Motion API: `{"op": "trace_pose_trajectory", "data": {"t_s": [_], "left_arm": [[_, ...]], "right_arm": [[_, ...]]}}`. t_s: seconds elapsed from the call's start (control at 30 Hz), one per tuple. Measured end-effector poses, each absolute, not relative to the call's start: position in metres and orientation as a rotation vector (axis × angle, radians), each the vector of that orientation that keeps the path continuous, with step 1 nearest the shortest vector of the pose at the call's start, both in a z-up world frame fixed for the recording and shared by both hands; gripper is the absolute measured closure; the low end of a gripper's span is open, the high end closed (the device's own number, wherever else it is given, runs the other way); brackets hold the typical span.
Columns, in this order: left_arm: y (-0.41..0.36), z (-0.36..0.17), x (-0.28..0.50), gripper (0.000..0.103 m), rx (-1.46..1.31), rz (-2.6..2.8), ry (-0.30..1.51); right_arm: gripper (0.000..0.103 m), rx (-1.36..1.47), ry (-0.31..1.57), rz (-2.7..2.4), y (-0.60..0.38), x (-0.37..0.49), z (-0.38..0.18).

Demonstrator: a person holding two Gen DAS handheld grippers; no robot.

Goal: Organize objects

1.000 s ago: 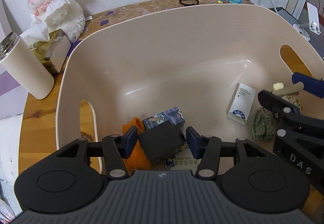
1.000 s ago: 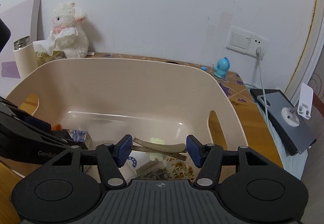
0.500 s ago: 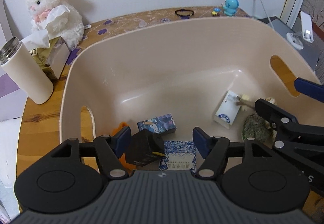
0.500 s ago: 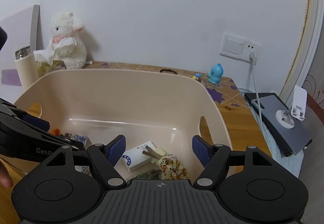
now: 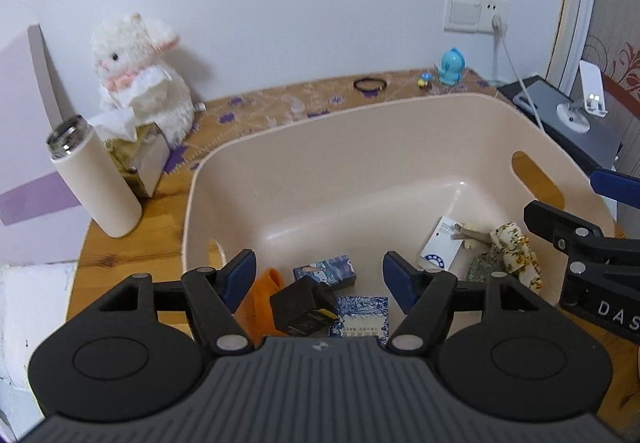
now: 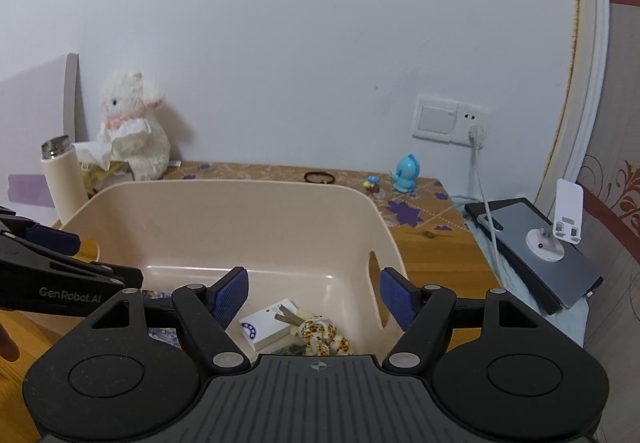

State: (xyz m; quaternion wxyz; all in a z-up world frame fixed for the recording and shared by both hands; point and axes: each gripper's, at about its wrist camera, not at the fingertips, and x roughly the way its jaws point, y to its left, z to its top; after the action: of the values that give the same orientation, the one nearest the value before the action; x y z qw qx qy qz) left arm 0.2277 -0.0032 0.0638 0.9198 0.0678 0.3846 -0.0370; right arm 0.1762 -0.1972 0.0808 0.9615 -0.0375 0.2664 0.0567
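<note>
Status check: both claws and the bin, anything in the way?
Left claw open, empty, above bin. Right claw open, empty. Beige bin holds black box, white box, floral scrunchie. Nothing in the way.

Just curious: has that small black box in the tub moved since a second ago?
Yes. The black box was between the left gripper's fingers, tilted above the blue patterned box; now it lies released on the beige tub's floor.
</note>
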Motion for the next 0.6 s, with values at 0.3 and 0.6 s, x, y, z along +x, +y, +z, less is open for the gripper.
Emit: {"op": "trace_pose_trajectory", "data": {"t_s": [0.3,0.6], "left_arm": [[-0.013,0.077,0.194,0.030,0.162,-0.083,0.713],[-0.014,0.083,0.158,0.030,0.120,-0.070,0.660]], "right_arm": [[0.028,-0.057,0.513,0.108,-0.206,0.153,0.091],[0.028,-0.037,0.489,0.107,-0.221,0.123,0.098]]}}
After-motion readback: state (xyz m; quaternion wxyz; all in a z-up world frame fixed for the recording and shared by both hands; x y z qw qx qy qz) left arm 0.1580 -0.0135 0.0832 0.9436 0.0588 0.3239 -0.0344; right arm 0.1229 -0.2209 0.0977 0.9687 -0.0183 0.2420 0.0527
